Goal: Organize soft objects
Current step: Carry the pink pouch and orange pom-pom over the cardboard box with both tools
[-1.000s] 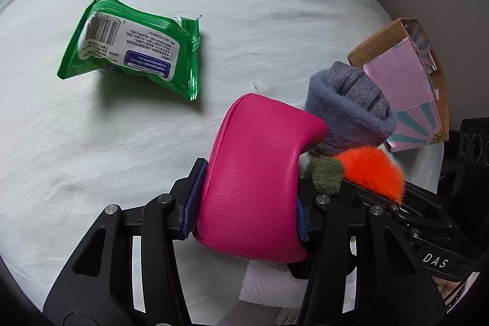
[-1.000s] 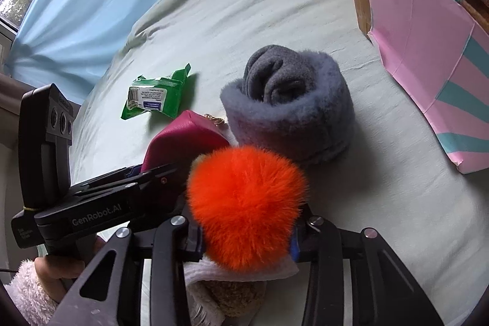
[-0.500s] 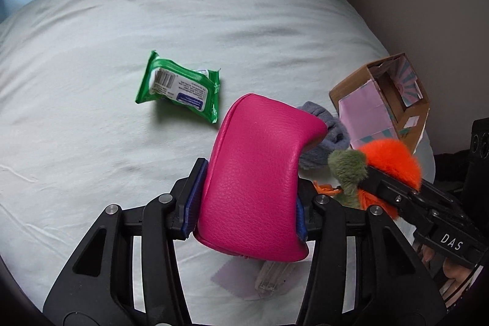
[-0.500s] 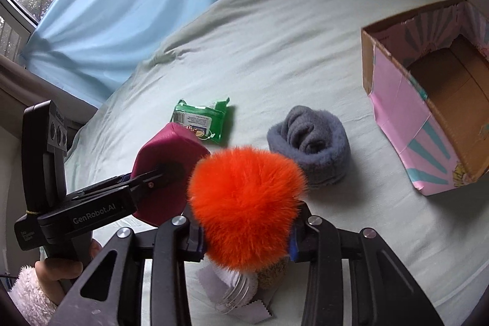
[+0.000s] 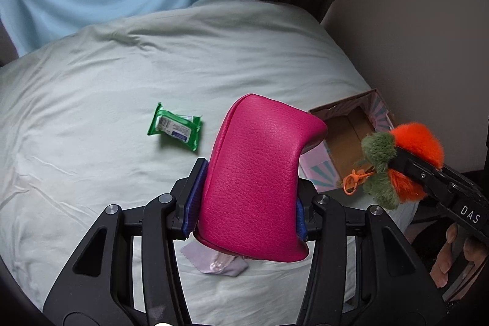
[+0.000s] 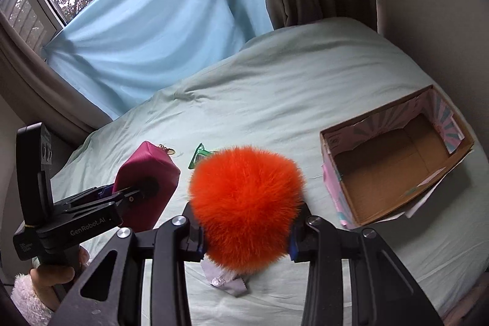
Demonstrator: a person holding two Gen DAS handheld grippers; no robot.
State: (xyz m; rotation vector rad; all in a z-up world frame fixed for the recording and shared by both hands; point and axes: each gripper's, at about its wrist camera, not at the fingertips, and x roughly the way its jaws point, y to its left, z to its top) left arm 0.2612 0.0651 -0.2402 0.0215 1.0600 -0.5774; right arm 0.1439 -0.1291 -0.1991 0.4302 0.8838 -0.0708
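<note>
Left to right across the bed (image 5: 91, 100), whose pale, wrinkled cotton sheet is lying under everything.

Far left of centre: a glossy green plastic wipes packet (image 5: 174, 130) is lying flat on the sheet, barcode label up, well apart from the rest.

Centre: the left gripper (image 5: 244, 203) is clamping a magenta pouch (image 5: 256, 173) between its blue pads. The pouch is pebbled faux leather, a rounded block shape, and it is hanging clear above the sheet. A gold clasp shows at its far end in the right wrist view.

Beneath the pouch: a small crinkle-edged lilac sachet (image 5: 220, 265) is resting on the sheet.

Right: the right gripper (image 6: 246, 231) is squeezing an orange pompom (image 6: 246, 203), a fluffy fur ball with an olive plush tuft and an orange plastic clip dangling.

Far right: an open cardboard box (image 6: 336, 155), rectangular, pink and teal printed outside, plain brown inside, is sitting on the sheet.
</note>
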